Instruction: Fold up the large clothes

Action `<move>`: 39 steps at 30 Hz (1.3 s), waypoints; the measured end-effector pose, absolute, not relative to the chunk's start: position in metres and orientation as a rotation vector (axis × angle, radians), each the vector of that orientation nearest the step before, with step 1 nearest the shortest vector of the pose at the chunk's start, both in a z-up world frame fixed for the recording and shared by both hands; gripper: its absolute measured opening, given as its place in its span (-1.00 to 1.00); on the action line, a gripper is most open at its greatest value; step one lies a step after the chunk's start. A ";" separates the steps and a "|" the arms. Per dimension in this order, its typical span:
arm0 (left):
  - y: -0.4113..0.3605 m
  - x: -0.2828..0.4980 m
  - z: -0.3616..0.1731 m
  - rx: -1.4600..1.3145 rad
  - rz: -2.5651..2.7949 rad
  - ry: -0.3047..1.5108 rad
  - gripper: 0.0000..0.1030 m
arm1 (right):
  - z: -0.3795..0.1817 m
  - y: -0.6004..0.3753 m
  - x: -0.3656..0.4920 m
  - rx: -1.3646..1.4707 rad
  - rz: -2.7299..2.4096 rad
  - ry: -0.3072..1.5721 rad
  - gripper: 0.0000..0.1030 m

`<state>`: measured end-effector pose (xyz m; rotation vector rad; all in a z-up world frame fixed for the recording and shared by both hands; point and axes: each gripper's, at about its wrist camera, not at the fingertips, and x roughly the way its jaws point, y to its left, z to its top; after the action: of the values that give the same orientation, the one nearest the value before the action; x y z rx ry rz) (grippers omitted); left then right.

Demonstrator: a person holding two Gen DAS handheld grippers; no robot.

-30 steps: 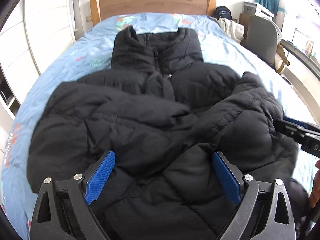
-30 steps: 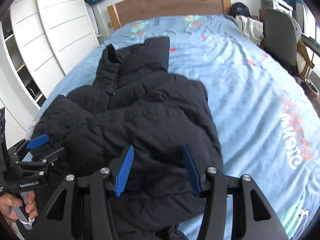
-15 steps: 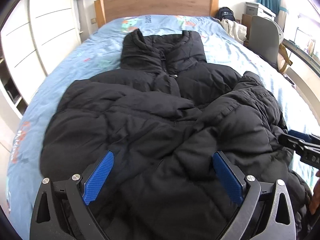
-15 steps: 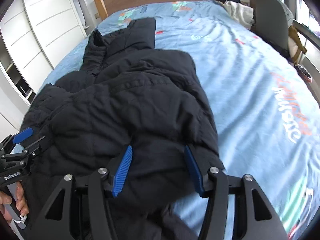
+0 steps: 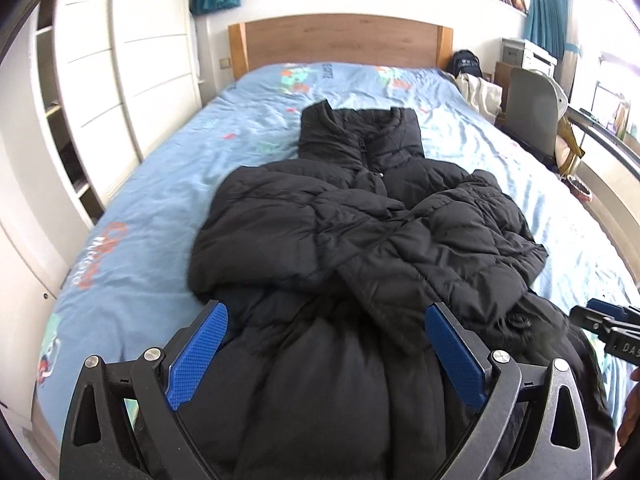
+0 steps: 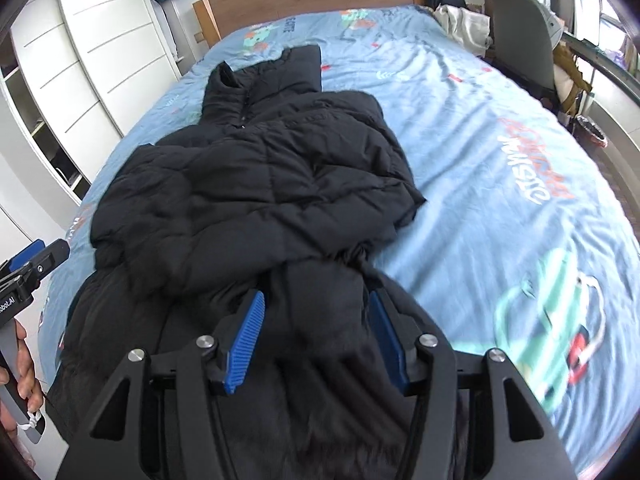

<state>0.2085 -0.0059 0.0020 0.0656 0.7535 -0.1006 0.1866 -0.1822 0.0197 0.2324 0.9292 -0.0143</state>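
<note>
The left gripper (image 5: 326, 354) has its blue-padded fingers (image 5: 198, 354) spread wide apart, closed on nothing. The right gripper (image 6: 316, 340) has its fingers (image 6: 245, 340) narrower but parted. A bare hand (image 6: 22, 364) grips the left gripper's handle.

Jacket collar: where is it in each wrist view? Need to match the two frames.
Left wrist: collar upper centre, standing at the black jacket's far end.
Right wrist: collar upper left of centre.
Shared landmark: wooden headboard, beyond the collar in both views.
</note>
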 end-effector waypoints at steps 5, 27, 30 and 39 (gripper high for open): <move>0.018 0.167 0.018 0.057 -0.072 0.714 0.91 | 0.040 -0.174 0.145 0.255 -0.031 0.890 0.03; 0.103 0.056 0.038 -0.012 0.041 0.614 0.91 | 0.081 -0.155 0.036 0.313 -0.103 0.785 0.03; 0.110 0.065 0.041 -0.031 0.035 0.614 0.91 | 0.093 -0.158 0.039 0.308 -0.112 0.770 0.03; 0.144 0.131 0.063 -0.047 0.041 0.646 0.91 | 0.137 -0.191 0.086 0.308 -0.114 0.688 0.03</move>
<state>0.1310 0.1444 0.0629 -0.0468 0.6465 0.0410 0.0860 -0.1906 0.1367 0.3084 0.6878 -0.1141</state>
